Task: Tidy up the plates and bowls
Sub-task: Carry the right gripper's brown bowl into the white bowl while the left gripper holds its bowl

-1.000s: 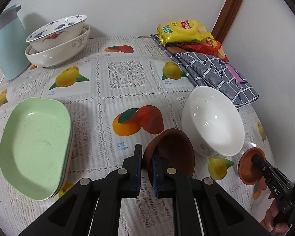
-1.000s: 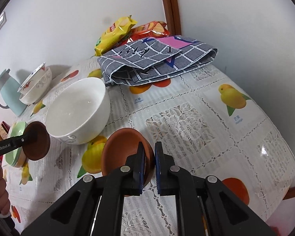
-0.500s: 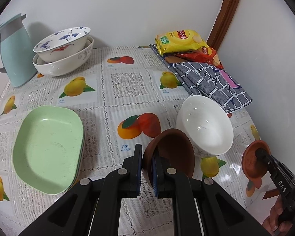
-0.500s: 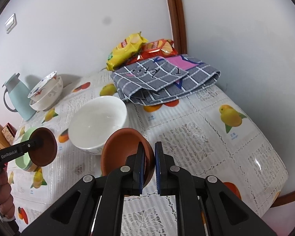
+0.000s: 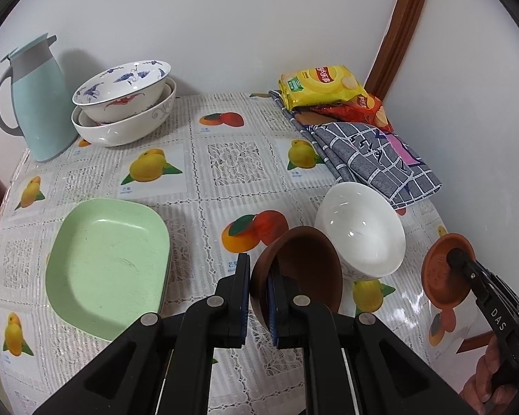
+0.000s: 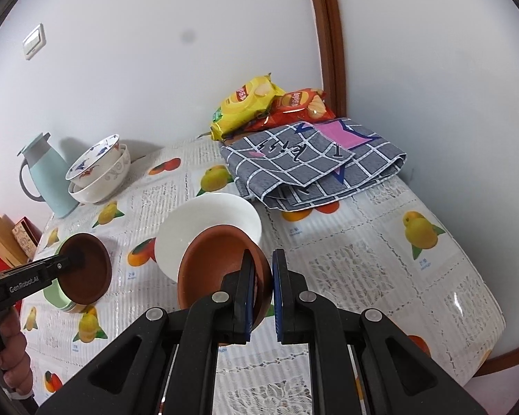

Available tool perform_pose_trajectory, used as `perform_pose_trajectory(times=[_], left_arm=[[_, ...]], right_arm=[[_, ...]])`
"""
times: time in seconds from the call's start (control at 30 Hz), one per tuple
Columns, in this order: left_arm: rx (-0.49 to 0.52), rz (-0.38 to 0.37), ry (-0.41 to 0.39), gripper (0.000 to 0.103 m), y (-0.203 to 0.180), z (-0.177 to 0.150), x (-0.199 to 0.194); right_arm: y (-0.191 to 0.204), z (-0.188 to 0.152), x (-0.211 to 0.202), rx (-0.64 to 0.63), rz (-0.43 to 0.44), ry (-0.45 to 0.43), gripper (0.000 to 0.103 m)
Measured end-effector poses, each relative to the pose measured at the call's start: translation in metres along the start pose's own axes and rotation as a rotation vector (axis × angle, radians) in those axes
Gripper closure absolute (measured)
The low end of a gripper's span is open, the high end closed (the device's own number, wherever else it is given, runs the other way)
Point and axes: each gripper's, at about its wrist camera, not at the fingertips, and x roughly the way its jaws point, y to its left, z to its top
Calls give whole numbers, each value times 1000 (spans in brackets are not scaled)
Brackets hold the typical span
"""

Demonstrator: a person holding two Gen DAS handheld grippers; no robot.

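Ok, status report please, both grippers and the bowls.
Left gripper shut on dark brown clay bowl, lifted. Right gripper shut on orange-brown clay bowl, lifted. White ceramic bowl sits between them on the table.

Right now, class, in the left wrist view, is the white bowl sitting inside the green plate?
No: the white bowl stands on the tablecloth near the checked cloth, well apart from the green plate.
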Motion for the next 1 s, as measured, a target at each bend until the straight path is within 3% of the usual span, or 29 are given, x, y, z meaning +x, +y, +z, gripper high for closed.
perform_pose_trajectory(times=[1.0], left_arm=[[-29, -12, -6, 94, 16, 9, 0]], right_arm=[[18, 13, 18, -10, 3, 12, 93]])
